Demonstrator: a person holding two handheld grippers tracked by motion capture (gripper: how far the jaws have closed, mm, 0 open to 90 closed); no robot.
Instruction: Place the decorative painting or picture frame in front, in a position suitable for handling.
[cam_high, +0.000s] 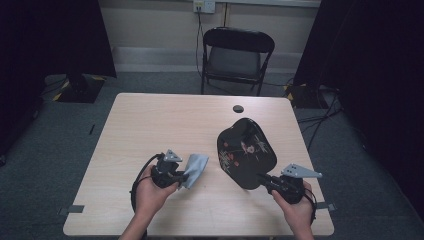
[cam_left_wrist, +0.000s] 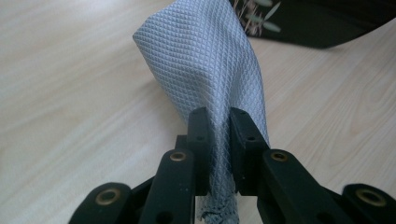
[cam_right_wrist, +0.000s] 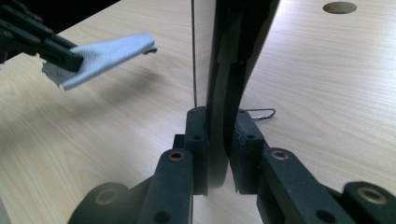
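Now the left gripper (cam_high: 181, 176) is pinching the cloth (cam_high: 194, 169) above the table (cam_high: 150, 125), while the right gripper (cam_high: 263, 178) is clamping the tray (cam_high: 246, 152) edge, tilted up just right of the cloth.

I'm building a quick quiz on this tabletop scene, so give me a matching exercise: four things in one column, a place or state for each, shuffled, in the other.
Things:
1. grey cloth
2. black tray
3. folding chair
4. table hole

Places or states:
A. beyond the table's far edge
B. pinched in the left gripper
C. near the far edge of the tabletop
D. clamped by its rim in the right gripper

Pairs: 1-B, 2-D, 3-A, 4-C
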